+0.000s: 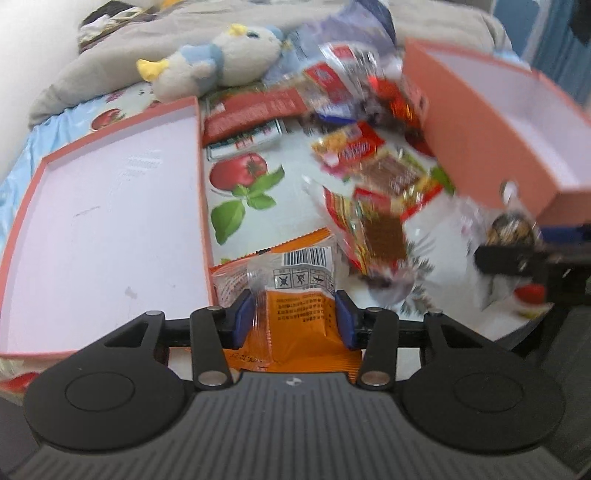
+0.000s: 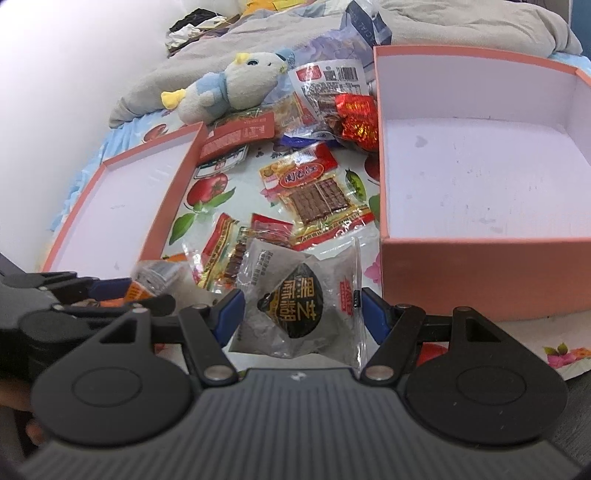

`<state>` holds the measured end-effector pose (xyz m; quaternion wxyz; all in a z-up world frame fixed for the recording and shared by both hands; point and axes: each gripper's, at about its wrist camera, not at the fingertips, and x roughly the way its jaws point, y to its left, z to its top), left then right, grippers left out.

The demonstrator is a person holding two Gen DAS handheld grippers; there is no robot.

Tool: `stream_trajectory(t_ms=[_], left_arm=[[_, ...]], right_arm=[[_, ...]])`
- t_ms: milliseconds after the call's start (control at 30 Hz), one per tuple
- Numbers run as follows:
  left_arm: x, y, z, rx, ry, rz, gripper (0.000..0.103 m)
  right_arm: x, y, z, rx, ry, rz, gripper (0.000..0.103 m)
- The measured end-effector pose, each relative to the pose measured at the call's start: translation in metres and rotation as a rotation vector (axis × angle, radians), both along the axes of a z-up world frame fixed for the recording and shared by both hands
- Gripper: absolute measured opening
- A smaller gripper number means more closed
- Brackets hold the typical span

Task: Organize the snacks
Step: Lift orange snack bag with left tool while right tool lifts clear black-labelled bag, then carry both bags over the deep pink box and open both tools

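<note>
An orange snack packet [image 1: 295,314] is pinched between the pads of the left gripper [image 1: 293,317], just beside the near corner of the shallow pink lid [image 1: 110,221]. A grey snack packet [image 2: 299,306] is clamped in the right gripper [image 2: 301,314], near the deep pink box [image 2: 480,258]. Between lid and box, loose snacks [image 2: 314,195] are scattered on a tomato-printed cloth [image 1: 251,184]; beyond the lid a plush toy [image 2: 229,88] is laid on grey bedding [image 2: 461,26]. Both grippers are angled downward.
</note>
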<state>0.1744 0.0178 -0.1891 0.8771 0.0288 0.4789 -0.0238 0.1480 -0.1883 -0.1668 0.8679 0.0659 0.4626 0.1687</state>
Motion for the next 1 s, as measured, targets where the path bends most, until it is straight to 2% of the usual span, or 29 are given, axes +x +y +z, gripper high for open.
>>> stream_trajectory(t_ms=[500, 767, 1000], left_arm=[[-0.001, -0.001, 0.091, -0.131, -0.177, 0.073, 0.052], [0.014, -0.019, 0.139, -0.183, -0.263, 0.058, 0.052], [0.035, -0.053, 0.181, -0.240, -0.348, 0.008, 0.052]], right_arm=[[0.004, 0.000, 0.056, 0.012, -0.103, 0.044, 0.071], [0.016, -0.023, 0.100, 0.012, -0.196, -0.008, 0.071], [0.033, -0.053, 0.134, 0.014, -0.278, -0.053, 0.071]])
